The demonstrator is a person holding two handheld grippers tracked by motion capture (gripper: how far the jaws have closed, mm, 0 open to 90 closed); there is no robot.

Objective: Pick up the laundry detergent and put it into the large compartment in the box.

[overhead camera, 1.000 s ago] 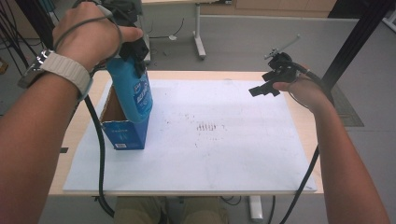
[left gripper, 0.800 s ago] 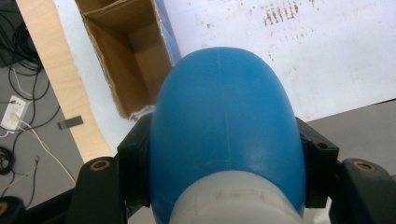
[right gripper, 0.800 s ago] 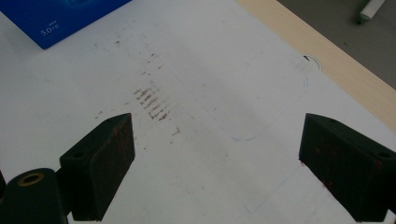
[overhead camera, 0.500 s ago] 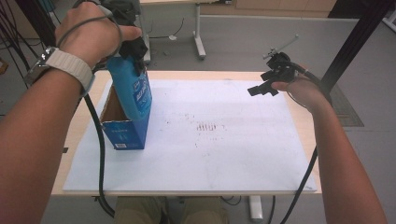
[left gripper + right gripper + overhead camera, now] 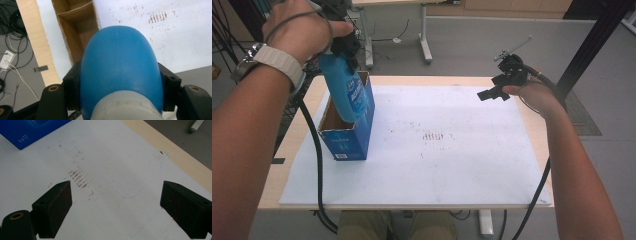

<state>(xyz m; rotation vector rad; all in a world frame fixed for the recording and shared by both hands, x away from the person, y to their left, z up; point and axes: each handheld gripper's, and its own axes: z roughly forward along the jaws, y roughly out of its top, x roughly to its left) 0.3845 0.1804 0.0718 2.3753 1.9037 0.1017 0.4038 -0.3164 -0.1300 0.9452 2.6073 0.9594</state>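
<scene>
A blue bottle [image 5: 347, 95] with a pale cap end hangs tilted over the open top of a blue cardboard box [image 5: 346, 142]; its lower end is at the box's opening. My left gripper [image 5: 343, 47] is shut on the bottle's upper part. In the left gripper view the bottle [image 5: 120, 65] bulges between the two black jaws of the left gripper [image 5: 120, 82], and the brown inside of the box [image 5: 77, 27] lies beyond. My right gripper [image 5: 494, 90] hovers open over the table's far right, and the right gripper [image 5: 117, 207] holds nothing.
A white sheet [image 5: 452, 170] covers most of the wooden table [image 5: 432, 79], with dark red smudges [image 5: 434, 136] near its middle. The box's corner [image 5: 30, 130] sits at the top left of the right gripper view. Cables [image 5: 12, 50] lie on the floor to the left.
My left hand has carried the bottle a little to the left, over the box's opening. The right gripper has stayed where it was.
</scene>
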